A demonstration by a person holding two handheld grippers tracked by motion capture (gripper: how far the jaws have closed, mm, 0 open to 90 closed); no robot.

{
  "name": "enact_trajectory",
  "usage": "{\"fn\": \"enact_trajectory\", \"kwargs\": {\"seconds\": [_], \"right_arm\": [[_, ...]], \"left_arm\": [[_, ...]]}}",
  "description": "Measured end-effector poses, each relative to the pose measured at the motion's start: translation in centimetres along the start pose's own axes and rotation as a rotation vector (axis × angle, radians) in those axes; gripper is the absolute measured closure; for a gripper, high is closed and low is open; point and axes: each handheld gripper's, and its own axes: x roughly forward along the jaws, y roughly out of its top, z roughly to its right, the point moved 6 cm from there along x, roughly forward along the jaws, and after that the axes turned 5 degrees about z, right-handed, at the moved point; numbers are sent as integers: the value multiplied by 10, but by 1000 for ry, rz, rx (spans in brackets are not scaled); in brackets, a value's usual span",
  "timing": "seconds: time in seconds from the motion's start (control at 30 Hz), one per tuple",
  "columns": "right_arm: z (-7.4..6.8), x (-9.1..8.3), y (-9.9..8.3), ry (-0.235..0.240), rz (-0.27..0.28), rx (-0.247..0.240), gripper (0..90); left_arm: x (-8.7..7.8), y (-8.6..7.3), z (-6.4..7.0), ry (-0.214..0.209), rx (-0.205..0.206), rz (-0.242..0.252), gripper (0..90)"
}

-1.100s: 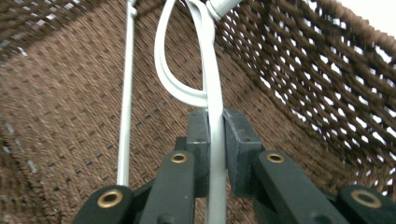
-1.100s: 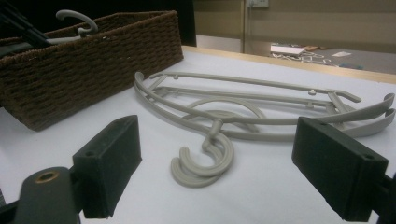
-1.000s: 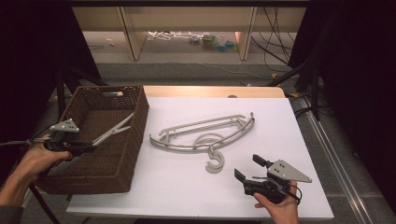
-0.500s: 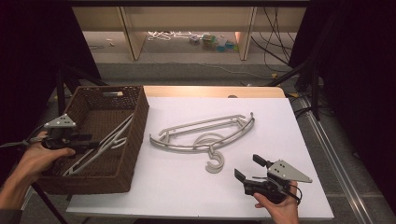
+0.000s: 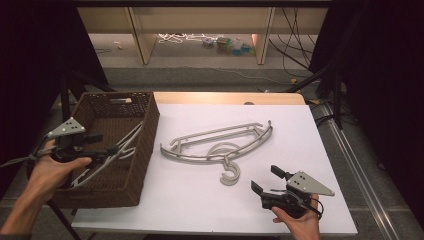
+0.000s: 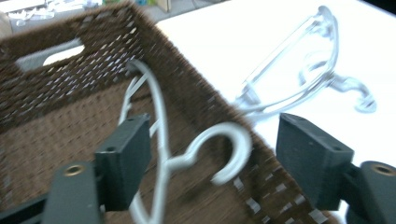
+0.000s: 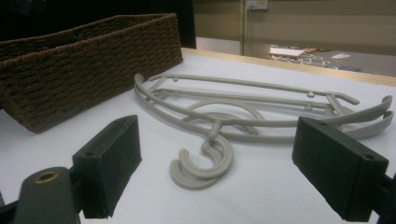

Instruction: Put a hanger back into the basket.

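A pale grey hanger (image 5: 126,140) lies slanted inside the brown wicker basket (image 5: 146,131), one end leaning on the right wall. My left gripper (image 5: 102,143) hovers over the basket, open. Its own view shows the hanger's hook (image 6: 233,148) loose between the wide jaws of the left gripper (image 6: 212,133), above the basket's floor (image 6: 60,135). Two more grey hangers (image 5: 216,144) are stacked on the white table, hooks (image 5: 230,173) toward me. My right gripper (image 5: 265,178) rests open near the front right, a short way from those hooks (image 7: 203,164).
The white tabletop (image 5: 200,200) ends at a wooden strip along the far side. The basket (image 7: 84,58) sits at its left edge. Shelving and cables lie on the floor beyond. Bare tabletop lies in front of the hangers.
The left gripper carried the hanger down from above the basket's rim into the basket and opened, so the hanger now lies loose inside. The right gripper stayed put.
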Motion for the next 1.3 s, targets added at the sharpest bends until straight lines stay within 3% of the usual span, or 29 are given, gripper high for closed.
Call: {"fn": "enact_trajectory", "kwargs": {"seconds": [0.13,0.3,0.4,0.5,0.6,0.7,0.87,0.97,1.3], "right_arm": [[0,0,1,3,7,4,162],[2,-1,1,-9,18,0,161],[3,-2,1,-8,6,8,159],[2,1,2,10,30,18,159],[1,1,2,20,23,5,158],[1,1,3,27,13,7,158],[2,4,4,25,21,4,157],[2,5,4,34,12,8,156],[1,3,4,26,21,-3,155]], "left_arm": [[6,7,31,-21,10,71,208],[12,15,62,-65,-47,186,202],[16,15,77,-86,-54,225,199],[21,15,90,-103,-55,247,197],[27,16,99,-106,-74,282,194],[31,15,108,-118,-50,286,185],[41,9,122,-127,-67,311,175],[48,2,130,-145,-37,308,174],[68,-15,136,-140,-2,331,166]]}}
